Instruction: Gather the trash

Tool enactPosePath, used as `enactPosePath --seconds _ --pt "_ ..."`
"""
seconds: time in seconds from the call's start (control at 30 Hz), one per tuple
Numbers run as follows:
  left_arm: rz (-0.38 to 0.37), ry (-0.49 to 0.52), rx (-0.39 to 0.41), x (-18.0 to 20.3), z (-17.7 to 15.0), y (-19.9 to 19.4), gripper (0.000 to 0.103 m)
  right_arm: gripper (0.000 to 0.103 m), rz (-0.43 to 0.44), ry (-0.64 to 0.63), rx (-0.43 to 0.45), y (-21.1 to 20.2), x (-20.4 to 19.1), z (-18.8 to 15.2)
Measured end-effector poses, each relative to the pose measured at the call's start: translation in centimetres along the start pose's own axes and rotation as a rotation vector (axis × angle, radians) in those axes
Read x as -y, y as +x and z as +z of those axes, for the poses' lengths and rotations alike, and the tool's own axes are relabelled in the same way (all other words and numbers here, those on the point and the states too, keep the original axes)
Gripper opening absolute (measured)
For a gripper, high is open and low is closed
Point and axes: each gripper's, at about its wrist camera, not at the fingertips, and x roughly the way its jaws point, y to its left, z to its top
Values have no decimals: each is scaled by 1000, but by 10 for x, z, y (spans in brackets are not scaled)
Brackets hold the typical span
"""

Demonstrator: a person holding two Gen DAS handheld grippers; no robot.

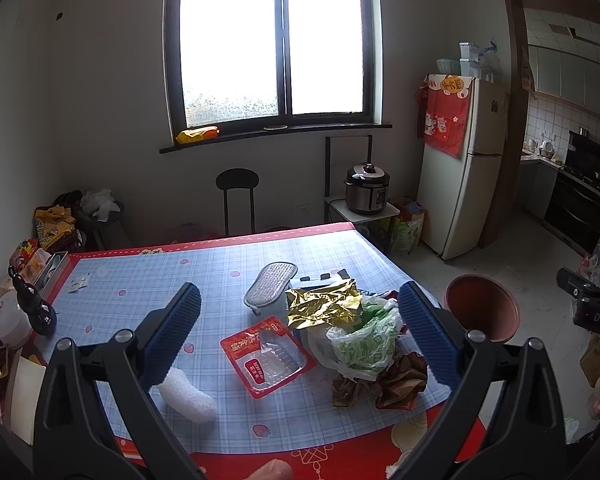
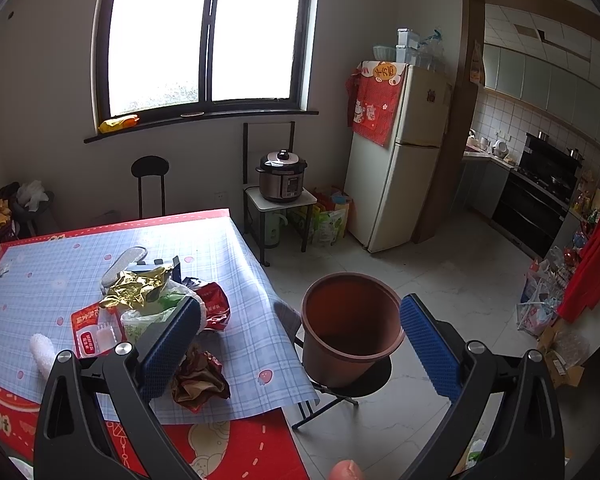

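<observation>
Trash lies on the blue checked tablecloth (image 1: 148, 280): a gold foil wrapper (image 1: 324, 304), a green and white plastic bag (image 1: 364, 340), a red food tray (image 1: 266, 356), a crumpled brown wrapper (image 1: 384, 384) and a white bubble-wrap roll (image 1: 188, 394). My left gripper (image 1: 300, 320) is open and empty above this pile. A brown bucket (image 2: 352, 328) stands on a black stool (image 2: 364, 380) beside the table. My right gripper (image 2: 300, 340) is open and empty, with the bucket between its fingers. The trash also shows in the right wrist view: foil (image 2: 136, 286), brown wrapper (image 2: 200, 380).
A grey mesh-topped box (image 1: 270, 288) sits behind the foil. Dark bottles (image 1: 34, 304) and clutter stand at the table's left edge. A fridge (image 2: 400, 152), a pressure cooker (image 2: 282, 176) on a small stand and a black chair (image 1: 236, 192) are beyond the table.
</observation>
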Motion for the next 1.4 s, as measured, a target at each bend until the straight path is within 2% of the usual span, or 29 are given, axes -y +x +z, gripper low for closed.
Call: enactPosePath --seconds 0.63,0.87,1.0,1.13,1.2,1.27,1.4 --pt "-29 -45 -3 -7 -4 -6 98 98 -10 -5 3 -4 2 -3" --pt "-121 -145 -14 -30 -5 2 98 98 -1 -2 -5 3 6 -3" --pt "-46 -173 -37 -56 -13 15 97 98 39 35 -1 16 14 -3" --pt "18 -217 -108 -99 -36 32 97 98 57 17 16 33 11 -8" --pt "87 -237 -149 -124 -50 39 97 98 56 -13 -8 45 3 -12" --pt "141 -272 -180 -151 -66 42 97 98 96 -20 -44 57 -6 -16" --pt "201 -352 -224 -199 -96 41 97 98 174 -60 -106 71 -36 -21"
